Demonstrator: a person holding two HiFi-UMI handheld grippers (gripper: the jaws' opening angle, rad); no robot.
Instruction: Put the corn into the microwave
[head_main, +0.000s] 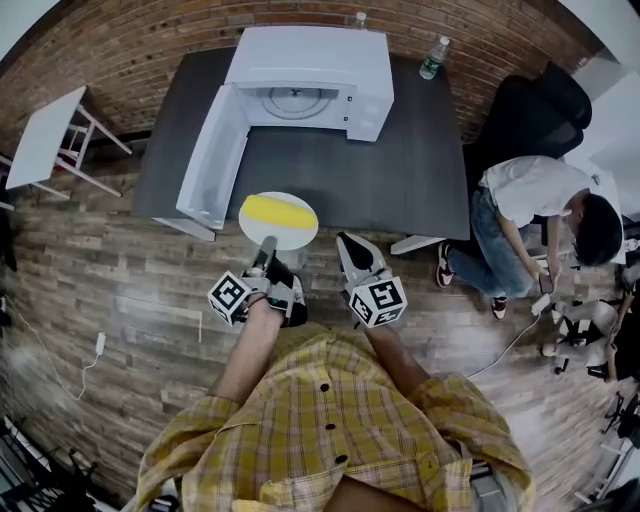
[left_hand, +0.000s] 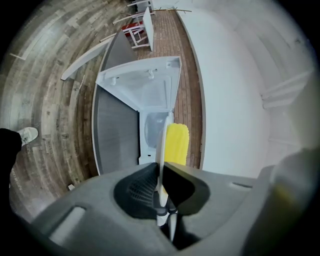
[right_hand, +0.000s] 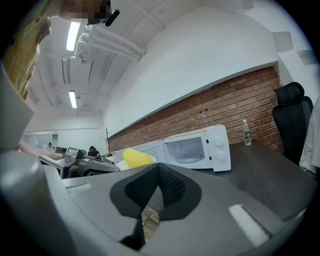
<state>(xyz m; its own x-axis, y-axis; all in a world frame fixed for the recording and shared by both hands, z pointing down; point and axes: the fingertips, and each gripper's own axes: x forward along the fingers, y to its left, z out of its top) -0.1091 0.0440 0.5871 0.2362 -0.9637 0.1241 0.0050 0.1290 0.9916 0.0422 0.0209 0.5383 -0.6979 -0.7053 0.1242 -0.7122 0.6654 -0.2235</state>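
A yellow corn cob (head_main: 272, 210) lies on a round white plate (head_main: 296, 230) that hangs in the air just short of the dark table's front edge. My left gripper (head_main: 267, 243) is shut on the plate's near rim. In the left gripper view the plate (left_hand: 163, 137) shows edge-on between the jaws, with the corn (left_hand: 176, 144) on its right side. The white microwave (head_main: 310, 68) stands at the back of the table, its door (head_main: 213, 156) swung open to the left. My right gripper (head_main: 346, 241) is shut and empty, just right of the plate.
A dark table (head_main: 400, 170) carries the microwave and a water bottle (head_main: 433, 58) at its back right. Right of the table are a black chair (head_main: 530, 115) and a crouching person (head_main: 540, 215). A white side table (head_main: 45, 135) stands at the left.
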